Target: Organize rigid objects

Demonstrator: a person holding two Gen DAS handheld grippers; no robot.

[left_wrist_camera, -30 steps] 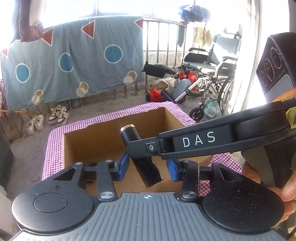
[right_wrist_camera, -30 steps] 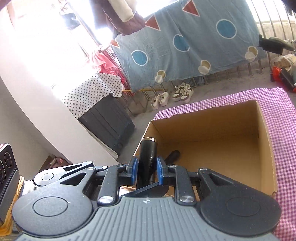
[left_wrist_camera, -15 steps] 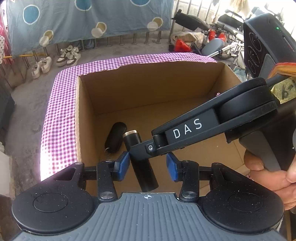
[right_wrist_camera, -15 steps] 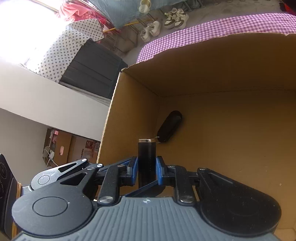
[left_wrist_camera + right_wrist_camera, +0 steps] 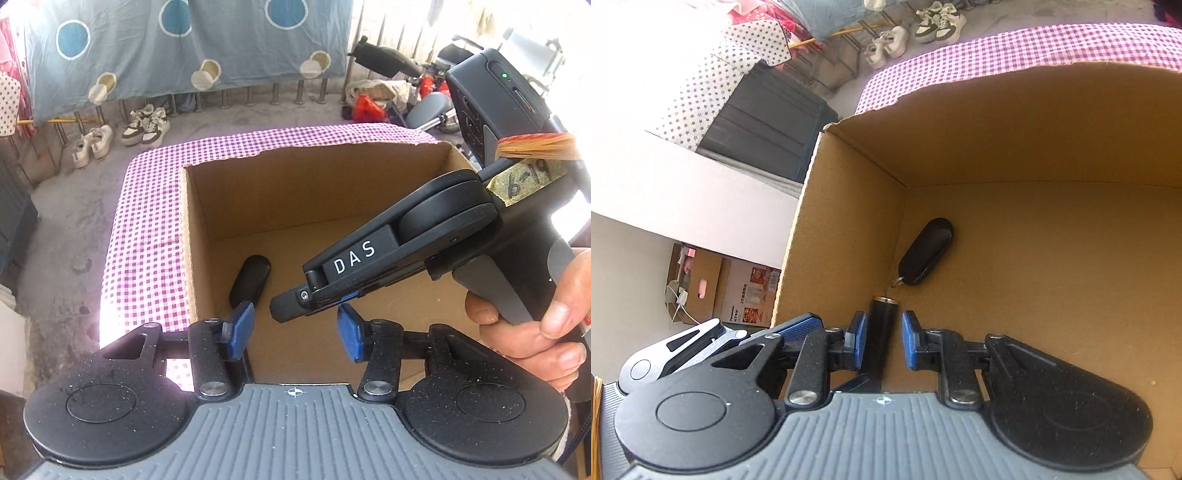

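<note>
The black metal cylinder with a brass-rimmed end point(image 5: 881, 334) is hidden in the left wrist view, where the left gripper point(image 5: 293, 332), its jaws just widened, hangs empty over the open brown cardboard box point(image 5: 288, 192).

In the right wrist view the right gripper point(image 5: 881, 341) pinches the cylinder above the box floor, near a black oval key fob point(image 5: 927, 256).

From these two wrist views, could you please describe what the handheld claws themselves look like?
Both share a ribbed grey body, two round black discs, black linkage bars with silver pivot screws and blue pads. The right claw carries white "DAS" lettering, a taped label marked "6-19", rubber bands and a green light. The left claw looks matching.
</note>
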